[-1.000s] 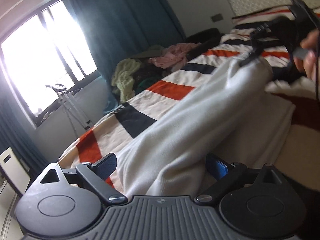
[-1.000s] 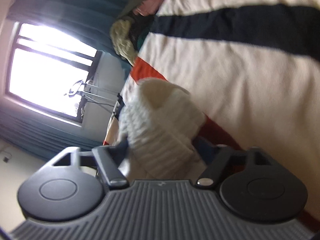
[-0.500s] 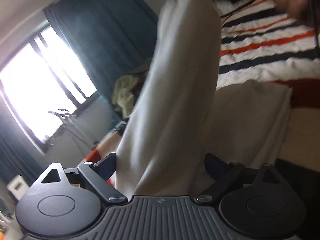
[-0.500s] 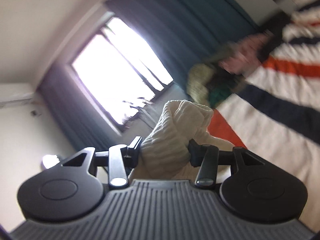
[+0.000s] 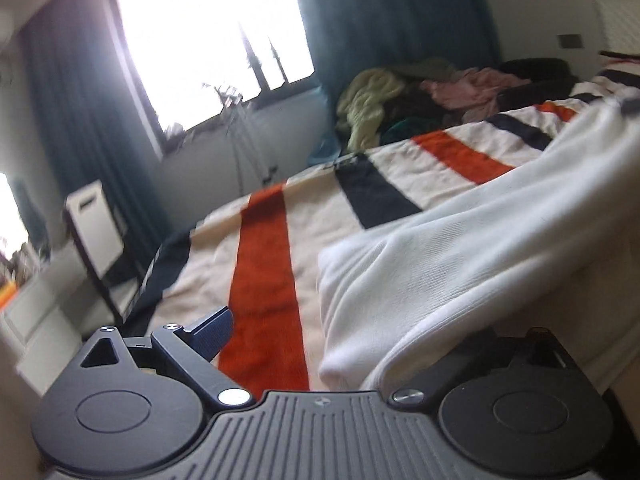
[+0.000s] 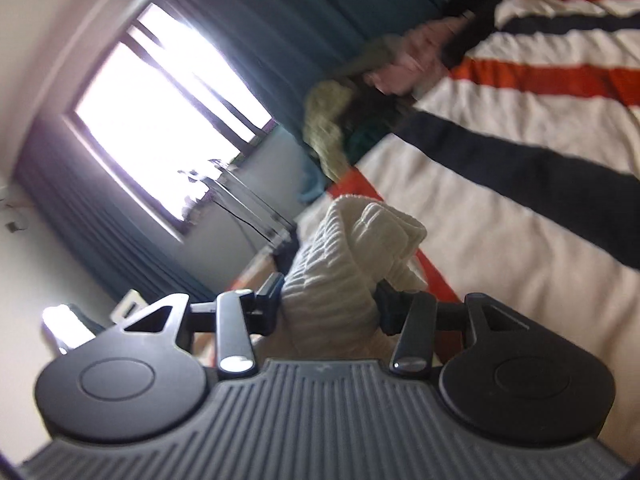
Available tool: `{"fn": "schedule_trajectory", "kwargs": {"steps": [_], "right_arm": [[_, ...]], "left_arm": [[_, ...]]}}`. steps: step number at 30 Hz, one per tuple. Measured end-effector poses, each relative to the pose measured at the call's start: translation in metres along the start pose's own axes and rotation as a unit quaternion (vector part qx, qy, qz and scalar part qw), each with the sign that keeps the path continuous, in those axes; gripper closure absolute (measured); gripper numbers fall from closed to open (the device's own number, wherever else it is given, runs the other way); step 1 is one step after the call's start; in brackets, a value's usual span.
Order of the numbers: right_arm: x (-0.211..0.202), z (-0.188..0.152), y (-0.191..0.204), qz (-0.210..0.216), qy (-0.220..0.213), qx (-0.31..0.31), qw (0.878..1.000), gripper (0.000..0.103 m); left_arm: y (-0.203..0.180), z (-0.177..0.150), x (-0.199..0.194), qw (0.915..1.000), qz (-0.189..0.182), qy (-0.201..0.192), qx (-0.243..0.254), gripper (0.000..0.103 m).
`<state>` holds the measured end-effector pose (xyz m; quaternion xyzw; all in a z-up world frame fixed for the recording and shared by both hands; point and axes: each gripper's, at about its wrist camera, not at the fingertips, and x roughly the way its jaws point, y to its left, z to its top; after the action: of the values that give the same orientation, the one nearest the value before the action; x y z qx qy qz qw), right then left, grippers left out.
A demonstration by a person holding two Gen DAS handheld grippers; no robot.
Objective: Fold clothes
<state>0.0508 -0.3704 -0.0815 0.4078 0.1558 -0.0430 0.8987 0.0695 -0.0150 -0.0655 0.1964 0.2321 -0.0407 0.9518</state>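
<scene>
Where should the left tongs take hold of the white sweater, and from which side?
Grip the rounded folded corner of the white sweater from the bare blanket side: that bunched edge faces the open left tongs, with nothing in between.

sweater (image 5: pixel 460 256) on bed (image 5: pixel 264 240), clothes pile (image 5: pixel 424 96) behind

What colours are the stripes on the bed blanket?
The blanket is cream with orange-red and dark navy stripes, clearest in the left wrist view.
</scene>
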Motion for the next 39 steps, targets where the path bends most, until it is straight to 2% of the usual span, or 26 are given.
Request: {"fn": "schedule_trajectory", "kwargs": {"steps": [4, 7, 9, 12, 15, 17, 20, 21, 22, 24, 26, 28, 29, 30, 31, 33, 37, 39], "right_arm": [[0.001, -0.017, -0.021, -0.053, 0.058, 0.038, 0.996, 0.049], [0.002, -0.027, -0.037, -0.051, 0.081, 0.091, 0.991, 0.052], [0.0, -0.025, -0.028, -0.04, 0.072, 0.081, 0.993, 0.056], [0.008, -0.009, 0.008, -0.033, 0.051, 0.02, 0.998, 0.059], [0.026, 0.018, 0.051, 0.008, 0.045, -0.017, 0.999, 0.063], [0.032, 0.037, 0.086, 0.061, 0.028, -0.055, 0.996, 0.065], [0.018, 0.047, 0.132, 0.155, -0.015, -0.141, 0.978, 0.07], [0.015, 0.046, 0.137, 0.161, -0.022, -0.162, 0.973, 0.07], [0.012, 0.044, 0.138, 0.159, -0.027, -0.179, 0.971, 0.07], [0.01, 0.035, 0.118, 0.131, -0.03, -0.181, 0.974, 0.07], [0.01, 0.014, 0.065, 0.05, -0.002, -0.141, 0.989, 0.066], [0.011, -0.008, 0.009, -0.037, 0.03, -0.095, 0.994, 0.063], [0.015, -0.016, -0.019, -0.074, 0.067, -0.042, 0.994, 0.052], [0.02, -0.023, -0.047, -0.109, 0.11, 0.023, 0.988, 0.042], [0.02, -0.026, -0.065, -0.103, 0.122, 0.079, 0.984, 0.04], [0.015, -0.018, -0.072, -0.076, 0.114, 0.124, 0.983, 0.031], [0.019, -0.021, -0.059, -0.076, 0.114, 0.092, 0.986, 0.03], [0.018, -0.023, -0.067, -0.067, 0.122, 0.119, 0.983, 0.03]], "left_arm": [[0.01, -0.003, -0.003, 0.9979, 0.002, 0.035, -0.054, 0.005], [0.01, -0.001, -0.003, 0.9972, 0.004, 0.041, -0.063, 0.005], [0.007, 0.001, -0.005, 0.9976, 0.011, 0.036, -0.057, 0.004], [0.011, -0.002, -0.003, 0.9951, 0.011, 0.039, -0.09, 0.004], [0.019, -0.004, -0.001, 0.9902, 0.006, 0.048, -0.131, 0.004], [0.024, -0.004, -0.002, 0.9881, 0.004, 0.048, -0.146, 0.004], [0.031, -0.005, -0.005, 0.9841, 0.003, 0.045, -0.172, 0.004], [0.031, -0.006, -0.006, 0.9833, 0.004, 0.046, -0.176, 0.004], [0.031, -0.007, -0.007, 0.9826, 0.004, 0.05, -0.179, 0.004], [0.031, -0.012, -0.004, 0.9794, 0.0, 0.07, -0.189, 0.004], [0.029, -0.018, -0.001, 0.9748, -0.015, 0.097, -0.2, 0.004], [0.029, -0.024, 0.002, 0.9694, -0.028, 0.123, -0.211, 0.003], [0.03, -0.026, 0.003, 0.9667, -0.031, 0.131, -0.217, 0.003], [0.031, -0.028, 0.003, 0.964, -0.034, 0.14, -0.224, 0.003], [0.032, -0.03, 0.003, 0.9614, -0.036, 0.147, -0.23, 0.003], [0.037, -0.033, 0.004, 0.9569, -0.04, 0.154, -0.243, 0.002], [0.046, -0.04, 0.009, 0.9449, -0.048, 0.171, -0.275, 0.0], [0.046, -0.041, 0.008, 0.9442, -0.047, 0.172, -0.277, 0.0]]}}
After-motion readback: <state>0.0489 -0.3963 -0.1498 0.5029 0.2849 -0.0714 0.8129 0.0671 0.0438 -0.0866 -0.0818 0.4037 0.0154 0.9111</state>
